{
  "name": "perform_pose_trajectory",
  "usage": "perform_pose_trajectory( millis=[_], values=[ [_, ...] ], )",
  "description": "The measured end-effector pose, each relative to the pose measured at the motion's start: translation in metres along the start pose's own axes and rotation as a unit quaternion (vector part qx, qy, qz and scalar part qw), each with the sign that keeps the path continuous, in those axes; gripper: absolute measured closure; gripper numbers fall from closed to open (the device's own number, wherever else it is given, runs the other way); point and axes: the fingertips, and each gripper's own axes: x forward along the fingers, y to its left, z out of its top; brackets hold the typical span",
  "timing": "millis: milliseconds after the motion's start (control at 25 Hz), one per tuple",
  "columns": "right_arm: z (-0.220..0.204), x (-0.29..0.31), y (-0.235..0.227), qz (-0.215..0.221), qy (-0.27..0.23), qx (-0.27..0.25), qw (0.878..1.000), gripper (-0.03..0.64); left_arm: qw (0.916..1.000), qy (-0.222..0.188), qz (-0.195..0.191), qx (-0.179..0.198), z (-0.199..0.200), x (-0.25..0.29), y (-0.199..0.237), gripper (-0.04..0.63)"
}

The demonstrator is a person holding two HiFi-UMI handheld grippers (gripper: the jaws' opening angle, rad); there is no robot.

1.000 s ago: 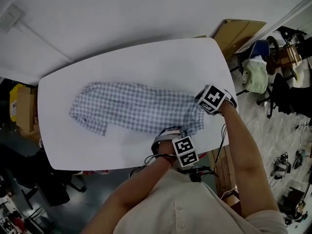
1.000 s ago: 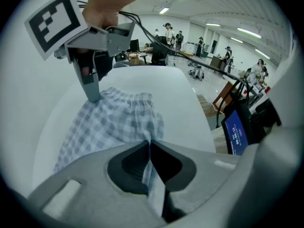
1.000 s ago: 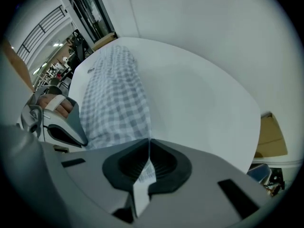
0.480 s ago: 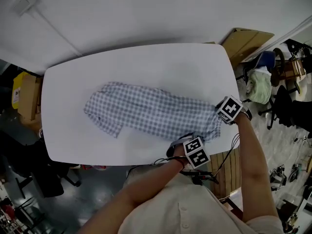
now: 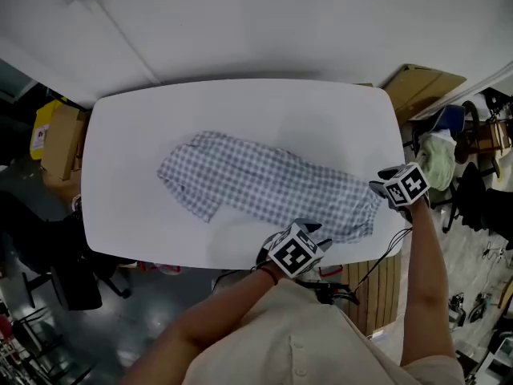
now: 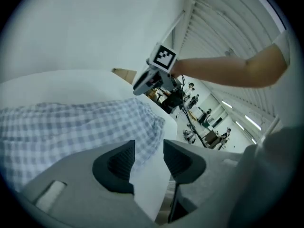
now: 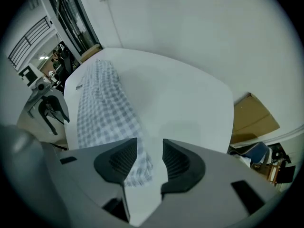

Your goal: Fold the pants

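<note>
white table (image 5: 240,111); flattened cardboard (image 5: 423,85) beyond its right corner; perhaps a yellow box (image 5: 46,128) at left.

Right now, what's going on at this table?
A person holds a claw in each hand above checked pants spread out on a white table. The left claw and the right claw have just been opening. Both are open and hold nothing, with one end of the pants lying free below them.
</note>
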Motion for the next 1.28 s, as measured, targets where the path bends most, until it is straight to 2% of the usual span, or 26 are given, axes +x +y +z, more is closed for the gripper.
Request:
perform_pose_trajectory(
  millis=[120,280,360,400,480,560,680,960,1120,1280],
  values=[
    [0.034,-0.005,0.022,0.012,-0.023,-0.026,0.999,0.442,0.9986,-0.026,0.016,-0.043,-0.007,-0.031,0.028,0.405],
    [0.081,-0.005,0.063,0.029,-0.052,-0.071,0.996,0.446,0.996,-0.052,0.023,-0.069,-0.012,-0.062,0.05,0.411],
    [0.105,-0.004,0.083,0.036,-0.067,-0.09,0.993,0.495,0.9932,-0.068,0.031,-0.089,-0.015,-0.077,0.06,0.438],
    [0.115,-0.002,0.092,0.037,-0.072,-0.099,0.992,0.536,0.9912,-0.076,0.037,-0.102,-0.018,-0.084,0.067,0.462],
    [0.136,0.004,0.112,0.049,-0.075,-0.12,0.989,0.558,0.9865,-0.09,0.053,-0.126,-0.026,-0.102,0.08,0.479],
    [0.158,0.01,0.136,0.072,-0.076,-0.139,0.985,0.555,0.9806,-0.103,0.073,-0.15,-0.036,-0.123,0.097,0.479],
    [0.193,0.018,0.176,0.104,-0.079,-0.171,0.977,0.505,0.9693,-0.12,0.101,-0.19,-0.054,-0.156,0.123,0.479],
    [0.258,0.044,0.272,0.146,-0.08,-0.248,0.955,0.474,0.9504,-0.113,0.184,-0.224,-0.107,-0.227,0.181,0.457],
    [0.279,0.055,0.305,0.16,-0.08,-0.26,0.949,0.473,0.9371,-0.1,0.225,-0.247,-0.141,-0.257,0.208,0.454],
    [0.295,0.065,0.327,0.156,-0.077,-0.279,0.944,0.472,0.9266,-0.083,0.253,-0.266,-0.169,-0.273,0.226,0.449]
  ],
)
